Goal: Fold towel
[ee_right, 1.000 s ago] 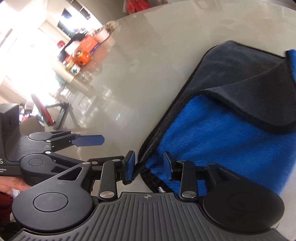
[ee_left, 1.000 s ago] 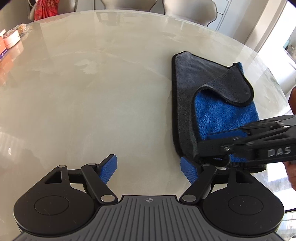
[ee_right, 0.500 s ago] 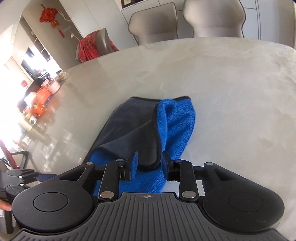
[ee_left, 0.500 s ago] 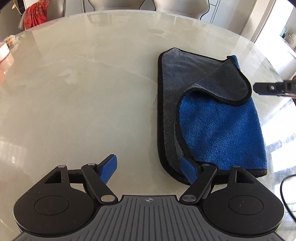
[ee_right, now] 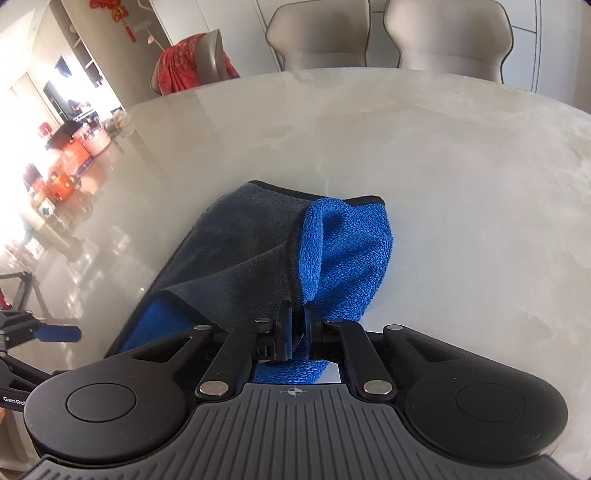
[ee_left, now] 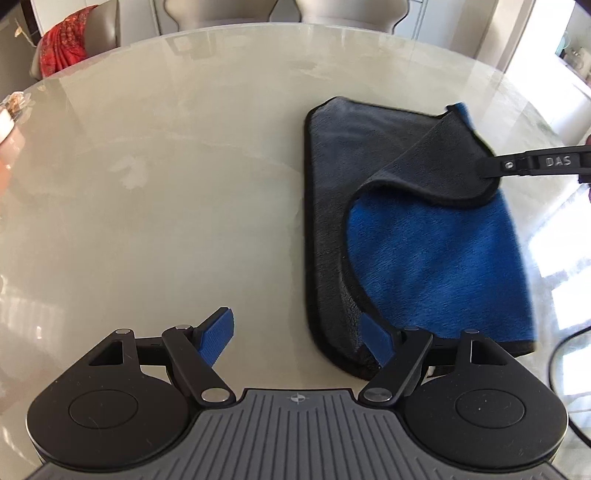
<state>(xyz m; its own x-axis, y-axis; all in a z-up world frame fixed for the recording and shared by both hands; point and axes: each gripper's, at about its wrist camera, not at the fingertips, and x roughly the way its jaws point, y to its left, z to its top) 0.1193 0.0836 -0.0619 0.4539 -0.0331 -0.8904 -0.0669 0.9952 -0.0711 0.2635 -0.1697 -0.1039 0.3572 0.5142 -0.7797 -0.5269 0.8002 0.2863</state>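
A towel (ee_left: 424, 251), blue on one side and grey on the other with black trim, lies on the pale round table (ee_left: 166, 203), its grey flap folded over the blue. My right gripper (ee_right: 297, 325) is shut on the flap's trimmed edge at the towel (ee_right: 332, 251)'s right side; in the left wrist view the right gripper (ee_left: 487, 168) reaches in from the right. My left gripper (ee_left: 295, 336) stands open at the towel's near left corner, its right finger (ee_left: 373, 341) over the cloth and nothing pinched. Its blue pad (ee_right: 59, 333) shows at the left.
Beige chairs (ee_right: 317, 33) stand behind the table (ee_right: 461, 184), one draped with a red cloth (ee_left: 66, 44). Jars and boxes (ee_right: 70, 155) crowd the table's far left. A dark cable (ee_left: 557, 350) loops off the right edge.
My right gripper left the towel's near corner, swung to the folded flap at the right side and closed on its edge. The left gripper stayed open near the corner.
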